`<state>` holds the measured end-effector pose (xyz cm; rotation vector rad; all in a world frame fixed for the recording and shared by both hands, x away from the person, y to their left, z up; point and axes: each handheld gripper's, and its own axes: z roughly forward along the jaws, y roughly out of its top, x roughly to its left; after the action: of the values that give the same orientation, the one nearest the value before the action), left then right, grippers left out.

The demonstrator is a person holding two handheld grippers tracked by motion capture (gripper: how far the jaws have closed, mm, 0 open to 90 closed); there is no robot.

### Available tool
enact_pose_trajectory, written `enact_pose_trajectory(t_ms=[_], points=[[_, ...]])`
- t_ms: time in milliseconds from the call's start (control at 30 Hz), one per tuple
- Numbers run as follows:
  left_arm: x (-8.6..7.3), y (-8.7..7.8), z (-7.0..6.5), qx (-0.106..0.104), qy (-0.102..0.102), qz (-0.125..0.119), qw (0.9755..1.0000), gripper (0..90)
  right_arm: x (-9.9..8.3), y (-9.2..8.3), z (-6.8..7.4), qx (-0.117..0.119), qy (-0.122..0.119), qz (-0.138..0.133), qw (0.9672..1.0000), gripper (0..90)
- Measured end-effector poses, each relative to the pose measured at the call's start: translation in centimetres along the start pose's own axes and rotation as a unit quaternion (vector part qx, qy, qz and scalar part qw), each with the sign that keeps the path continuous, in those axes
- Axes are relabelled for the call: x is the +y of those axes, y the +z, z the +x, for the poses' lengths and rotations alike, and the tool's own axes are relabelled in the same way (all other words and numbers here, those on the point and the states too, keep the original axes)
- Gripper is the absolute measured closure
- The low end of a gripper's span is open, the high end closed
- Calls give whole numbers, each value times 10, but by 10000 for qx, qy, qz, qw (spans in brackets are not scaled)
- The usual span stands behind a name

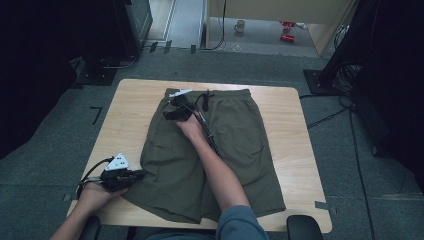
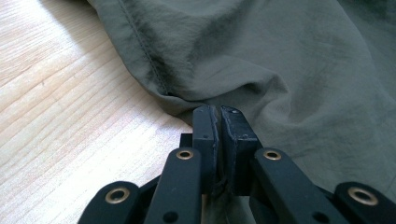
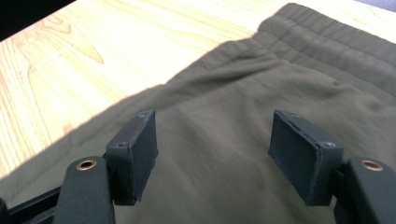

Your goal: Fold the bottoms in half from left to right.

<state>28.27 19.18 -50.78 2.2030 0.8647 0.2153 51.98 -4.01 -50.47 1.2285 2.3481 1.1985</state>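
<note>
Now: shorts (image 1: 210, 155) flat on tabletop (image 1: 295, 140). Left gripper (image 1: 138, 174) fingers pinch the left hem corner; keep that. Right gripper (image 1: 172, 114) fingers spread over the waistband; lower, bite one edge only.

One pair of olive shorts (image 1: 210, 150) lay on the one wooden worktop (image 1: 292, 150). Two tools were out: the left tool (image 1: 134, 175) near, the right tool (image 1: 175, 114) far. One mug (image 1: 240, 26) stood on the far floor.

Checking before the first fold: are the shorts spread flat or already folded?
Spread flat: the shorts lie open on the table, both legs and waistband showing, no layer doubled over.
</note>
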Motion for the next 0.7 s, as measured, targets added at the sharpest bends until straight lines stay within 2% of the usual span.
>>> enact_pose_trajectory(t_ms=[67,167,300,400,467,533,700], points=[[0,0,0,-10,-5,3,10000,850,1,3,2,4,6,3,10000,313],[-1,-1,1,-13,-3,18,10000,836,4,15,12,28,-70,-29,10000,310],[-1,-1,1,-18,-27,11,10000,836,8,25,23,-315,-391,73,9987,309],[-1,-1,1,-19,-31,12,10000,835,9,30,28,-306,-468,91,9984,361],[-1,-1,1,-20,-36,13,10000,835,8,33,32,-391,-572,90,9976,368],[-1,-2,1,-19,-58,18,10000,831,6,36,33,-408,-549,74,9976,365],[-1,-2,2,-22,-98,32,9999,833,5,36,33,-452,-506,3,9977,422]])
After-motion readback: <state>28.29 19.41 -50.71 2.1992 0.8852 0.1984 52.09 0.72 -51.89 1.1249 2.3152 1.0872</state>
